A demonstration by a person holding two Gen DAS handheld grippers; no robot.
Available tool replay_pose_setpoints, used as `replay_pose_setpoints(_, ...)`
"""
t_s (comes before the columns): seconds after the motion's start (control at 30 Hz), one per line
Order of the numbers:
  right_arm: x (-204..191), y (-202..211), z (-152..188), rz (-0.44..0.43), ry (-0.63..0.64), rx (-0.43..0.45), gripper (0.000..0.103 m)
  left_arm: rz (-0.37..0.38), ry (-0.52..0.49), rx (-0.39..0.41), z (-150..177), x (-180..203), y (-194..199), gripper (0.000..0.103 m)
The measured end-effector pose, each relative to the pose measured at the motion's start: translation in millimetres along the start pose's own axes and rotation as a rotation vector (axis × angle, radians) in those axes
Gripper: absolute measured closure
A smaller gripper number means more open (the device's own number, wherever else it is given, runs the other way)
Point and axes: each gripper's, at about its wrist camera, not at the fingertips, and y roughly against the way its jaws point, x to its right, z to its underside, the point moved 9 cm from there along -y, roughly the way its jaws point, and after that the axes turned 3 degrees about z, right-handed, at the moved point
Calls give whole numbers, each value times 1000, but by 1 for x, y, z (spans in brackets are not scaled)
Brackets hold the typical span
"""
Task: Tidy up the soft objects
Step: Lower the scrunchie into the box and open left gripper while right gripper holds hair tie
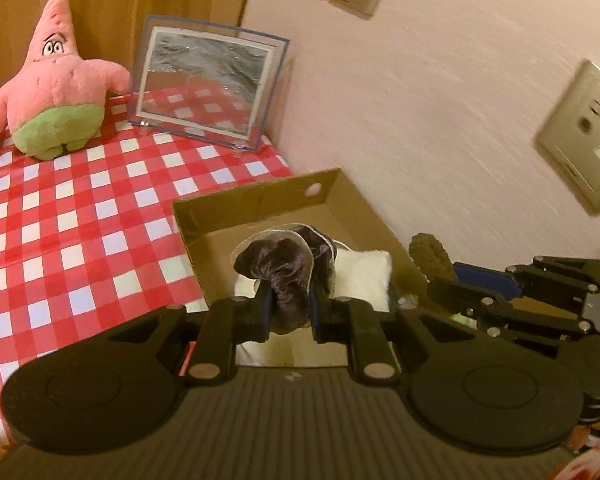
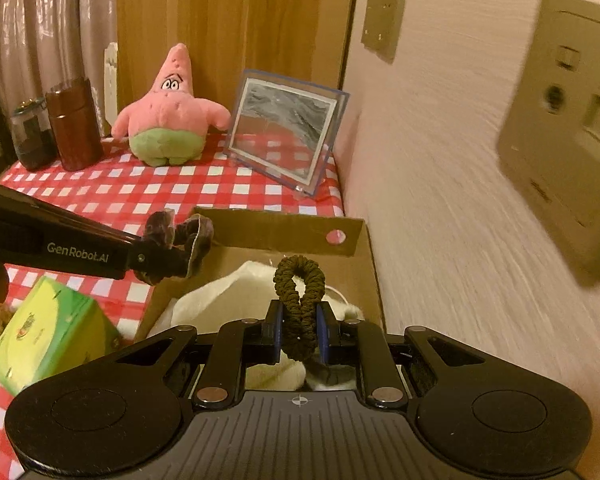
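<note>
The left gripper (image 1: 290, 312) clamps a purple scrunchie (image 1: 278, 270) above the box's (image 1: 256, 196) left rim. The right gripper (image 2: 299, 334) pinches a green scrunchie (image 2: 300, 288) over the box's white cloth (image 2: 236, 292), near the wall (image 2: 440, 200); checkered table (image 2: 160, 190) lies open leftward.

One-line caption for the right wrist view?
Right gripper holds a green hair tie over the cardboard box; left gripper carries a purple scrunchie.

Purple scrunchie (image 1: 288, 276) & olive scrunchie (image 2: 300, 304) pinched up over cardboard box (image 2: 292, 232) w/ white plush (image 2: 228, 300).
</note>
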Motion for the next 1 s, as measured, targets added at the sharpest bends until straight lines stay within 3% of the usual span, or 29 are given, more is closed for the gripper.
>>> replay_pose_setpoints(1.0, -3, -58, -20, 40, 69, -44, 86, 5, 83, -17, -20, -31, -39, 86)
